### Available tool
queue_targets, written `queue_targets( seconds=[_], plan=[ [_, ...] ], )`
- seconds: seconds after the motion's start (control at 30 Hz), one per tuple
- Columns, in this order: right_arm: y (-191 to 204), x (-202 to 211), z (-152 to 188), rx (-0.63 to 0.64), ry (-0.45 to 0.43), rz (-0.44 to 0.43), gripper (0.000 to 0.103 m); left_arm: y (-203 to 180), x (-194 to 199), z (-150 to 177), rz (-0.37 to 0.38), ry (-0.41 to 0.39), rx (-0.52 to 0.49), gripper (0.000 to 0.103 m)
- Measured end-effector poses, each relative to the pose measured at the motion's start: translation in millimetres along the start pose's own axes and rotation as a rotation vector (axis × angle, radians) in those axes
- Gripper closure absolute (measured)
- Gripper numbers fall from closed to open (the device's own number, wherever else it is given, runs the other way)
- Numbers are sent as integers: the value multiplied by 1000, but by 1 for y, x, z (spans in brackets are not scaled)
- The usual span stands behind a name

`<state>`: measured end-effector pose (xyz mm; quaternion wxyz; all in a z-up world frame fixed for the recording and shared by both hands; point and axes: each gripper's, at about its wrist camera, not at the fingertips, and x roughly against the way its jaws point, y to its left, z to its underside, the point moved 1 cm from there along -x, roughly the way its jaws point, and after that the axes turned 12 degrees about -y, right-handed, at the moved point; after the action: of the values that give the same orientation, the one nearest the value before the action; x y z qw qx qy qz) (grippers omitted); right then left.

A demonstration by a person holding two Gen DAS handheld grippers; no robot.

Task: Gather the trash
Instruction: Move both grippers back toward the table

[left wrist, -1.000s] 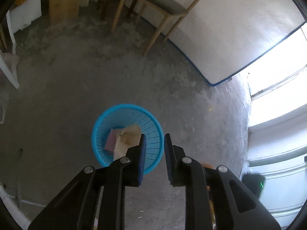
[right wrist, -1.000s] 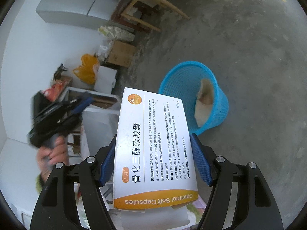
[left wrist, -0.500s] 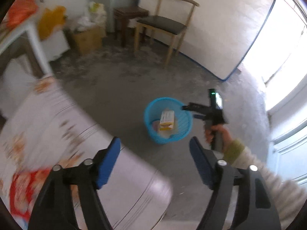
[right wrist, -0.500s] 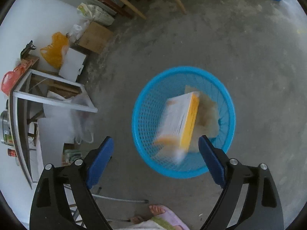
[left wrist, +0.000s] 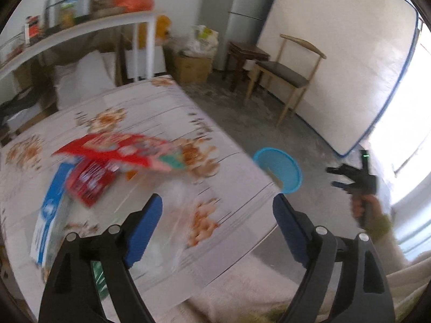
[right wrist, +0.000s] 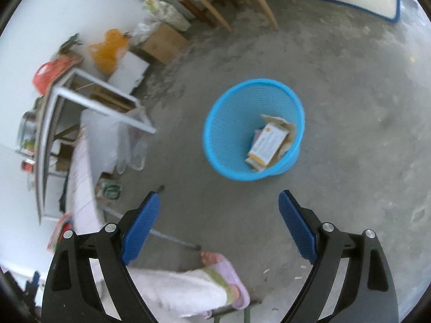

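The right gripper [right wrist: 218, 224] gapes empty; the white-and-orange box [right wrist: 268, 145] lies in the blue basket [right wrist: 215, 145] at twelve o'clock on grey concrete. The left gripper [left wrist: 216, 224], jaws just widened and empty, overlooks a floral-clothed table [left wrist: 229, 242] with red packets [left wrist: 113, 152] at ten o'clock.

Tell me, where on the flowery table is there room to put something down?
The far half of the table, behind the red packets, looks bare. So does the strip toward the edge near the blue basket. It is crowded on the picture's left, where the red packets and a blue-and-white box pile together.
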<state>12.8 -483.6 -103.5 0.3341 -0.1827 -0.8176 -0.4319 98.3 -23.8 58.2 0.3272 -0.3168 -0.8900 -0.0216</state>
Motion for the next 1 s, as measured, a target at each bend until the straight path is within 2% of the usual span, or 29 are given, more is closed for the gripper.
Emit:
queue_targets(
  seconds=[0.13, 0.27, 0.4, 0.5, 0.73, 0.9, 1.0],
  plan=[
    [39, 14, 17, 43, 21, -89, 17, 11, 16, 22, -36, -18, 27, 19],
    [86, 18, 34, 101, 54, -193, 17, 32, 33, 42, -73, -42, 94, 18],
    [144, 14, 56, 138, 129, -351, 17, 48, 48, 57, -100, -71, 160, 18],
    [184, 9, 70, 188, 184, -412, 17, 57, 55, 68, -128, -102, 186, 18],
    [259, -7, 117, 321, 330, -485, 17, 72, 63, 90, -129, -171, 250, 18],
    [293, -16, 134, 409, 362, -474, 17, 64, 52, 95, -177, -187, 136, 18],
    [319, -13, 134, 524, 323, -438, 16, 58, 44, 96, -177, -189, 78, 18]
  ],
)
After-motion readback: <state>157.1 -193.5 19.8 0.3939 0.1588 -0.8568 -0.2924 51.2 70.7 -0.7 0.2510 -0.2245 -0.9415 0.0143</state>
